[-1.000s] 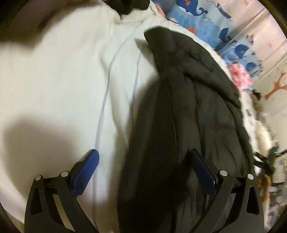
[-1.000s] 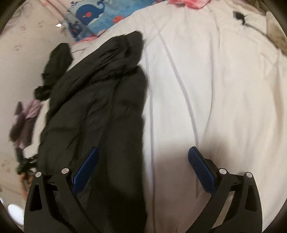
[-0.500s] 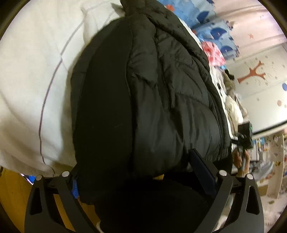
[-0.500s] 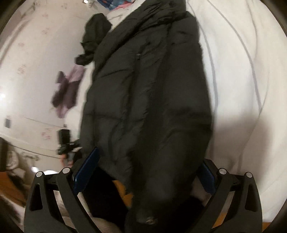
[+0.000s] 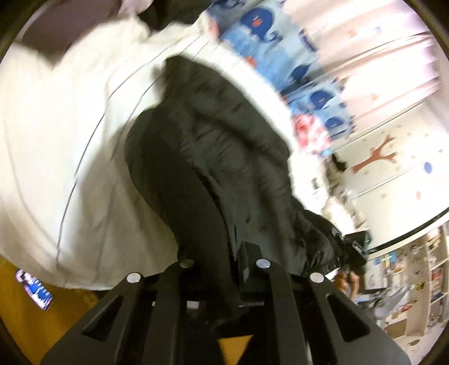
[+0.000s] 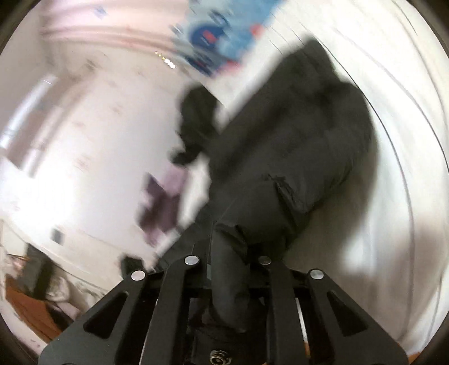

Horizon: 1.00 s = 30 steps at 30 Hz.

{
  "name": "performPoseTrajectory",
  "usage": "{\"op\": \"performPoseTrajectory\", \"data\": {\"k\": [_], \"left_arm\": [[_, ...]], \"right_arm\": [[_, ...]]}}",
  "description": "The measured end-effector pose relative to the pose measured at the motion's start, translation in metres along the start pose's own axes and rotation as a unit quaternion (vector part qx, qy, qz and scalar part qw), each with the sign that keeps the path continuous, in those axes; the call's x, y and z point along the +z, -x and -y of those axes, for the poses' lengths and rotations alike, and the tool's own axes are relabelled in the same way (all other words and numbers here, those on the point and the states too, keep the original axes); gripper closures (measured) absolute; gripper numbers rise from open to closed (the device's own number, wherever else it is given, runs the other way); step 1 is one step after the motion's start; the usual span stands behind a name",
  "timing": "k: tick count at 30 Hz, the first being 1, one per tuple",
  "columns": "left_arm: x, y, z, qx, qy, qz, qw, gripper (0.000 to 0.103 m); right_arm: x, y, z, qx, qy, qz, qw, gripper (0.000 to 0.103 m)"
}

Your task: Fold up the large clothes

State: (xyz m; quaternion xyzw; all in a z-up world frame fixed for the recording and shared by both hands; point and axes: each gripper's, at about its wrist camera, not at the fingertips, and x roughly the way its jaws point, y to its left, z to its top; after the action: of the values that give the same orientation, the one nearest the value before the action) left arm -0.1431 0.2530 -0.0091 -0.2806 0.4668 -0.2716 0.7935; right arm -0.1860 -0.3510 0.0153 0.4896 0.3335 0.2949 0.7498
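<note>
- Both tongs were clenched on the black puffer jacket [image 5: 224, 157]: your left tongs [image 5: 221, 269] had a fold of its near hem pinched between the fingers, and your right tongs [image 6: 227, 266] gripped a bunched roll of the same near end.
- Jacket lay on the white bed cover [image 5: 70, 146], with its near end lifted off at the bed's near edge where you held it.
- Long axis ran straight away from both tongs, from the gripped hem up toward the far collar end near the whale-print bedding [image 5: 261, 25].
- From the left tongs the bulk of the jacket spread forward and slightly right; from the right tongs it spread forward and right too, toward the open bed cover [image 6: 393, 224].
- Neither hand looked clearly nearer; both sat at the near end, close together across the jacket's width as far as could be judged.
- Judgement: the next move turned on that axis, so carrying the held end forward along it would have laid hem over collar for a crosswise fold.
- Risk, as a guess: slick padded fabric could have slid out of the grip or dragged the far end instead of folding.
- Another dark garment [image 6: 196, 123] lay beyond the jacket on its left in the right view, apart from your grip.
- Both views were motion-blurred, so fine detail of the grip was hard to read.
</note>
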Motion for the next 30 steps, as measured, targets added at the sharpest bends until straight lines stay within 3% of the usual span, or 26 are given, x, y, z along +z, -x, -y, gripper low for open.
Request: {"op": "performPoseTrajectory", "data": {"k": [6, 8, 10, 14, 16, 19, 20, 21, 22, 24, 26, 28, 30], "left_arm": [[-0.006, 0.056, 0.066, -0.056, -0.054, 0.034, 0.9964, 0.092], [-0.017, 0.074, 0.077, -0.070, -0.070, 0.034, 0.9945, 0.092], [-0.039, 0.088, 0.084, -0.079, -0.100, 0.009, 0.9918, 0.092], [-0.104, 0.094, 0.062, -0.020, -0.171, -0.089, 0.9810, 0.081], [-0.127, 0.099, 0.030, 0.016, -0.155, -0.117, 0.9808, 0.074], [-0.127, 0.119, -0.011, 0.097, -0.109, -0.100, 0.9843, 0.066], [-0.117, 0.131, -0.026, 0.131, -0.079, -0.079, 0.9850, 0.063], [-0.107, 0.140, -0.033, 0.150, -0.057, -0.057, 0.9854, 0.057], [-0.095, 0.148, -0.037, 0.162, -0.041, -0.033, 0.9854, 0.046], [-0.070, 0.155, -0.029, 0.166, -0.042, 0.023, 0.9850, 0.030], [-0.046, 0.141, -0.009, 0.157, -0.065, 0.055, 0.9840, 0.023], [-0.018, 0.100, 0.011, 0.136, -0.079, 0.065, 0.9855, 0.023], [0.009, 0.047, 0.031, 0.129, -0.088, 0.061, 0.9859, 0.023]], "right_arm": [[0.008, 0.076, -0.074, 0.047, 0.054, 0.058, 0.996, 0.093], [-0.005, 0.109, -0.094, 0.043, 0.088, 0.056, 0.994, 0.094], [-0.028, 0.140, -0.104, 0.020, 0.119, 0.034, 0.992, 0.094], [-0.082, 0.180, -0.082, -0.063, 0.129, -0.058, 0.988, 0.086], [-0.106, 0.205, -0.046, -0.130, 0.098, -0.094, 0.982, 0.084], [-0.115, 0.238, -0.008, -0.218, 0.054, -0.082, 0.971, 0.083], [-0.108, 0.248, -0.005, -0.233, 0.043, -0.063, 0.969, 0.080], [-0.100, 0.253, -0.007, -0.237, 0.037, -0.045, 0.970, 0.071], [-0.090, 0.253, -0.013, -0.240, 0.042, -0.024, 0.970, 0.061], [-0.065, 0.238, -0.039, -0.244, 0.081, 0.022, 0.966, 0.006], [-0.043, 0.205, -0.059, -0.226, 0.121, 0.038, 0.966, 0.006], [-0.012, 0.147, -0.066, -0.211, 0.141, 0.017, 0.967, 0.006], [0.012, 0.092, -0.062, -0.225, 0.144, 0.005, 0.964, 0.006]]}}
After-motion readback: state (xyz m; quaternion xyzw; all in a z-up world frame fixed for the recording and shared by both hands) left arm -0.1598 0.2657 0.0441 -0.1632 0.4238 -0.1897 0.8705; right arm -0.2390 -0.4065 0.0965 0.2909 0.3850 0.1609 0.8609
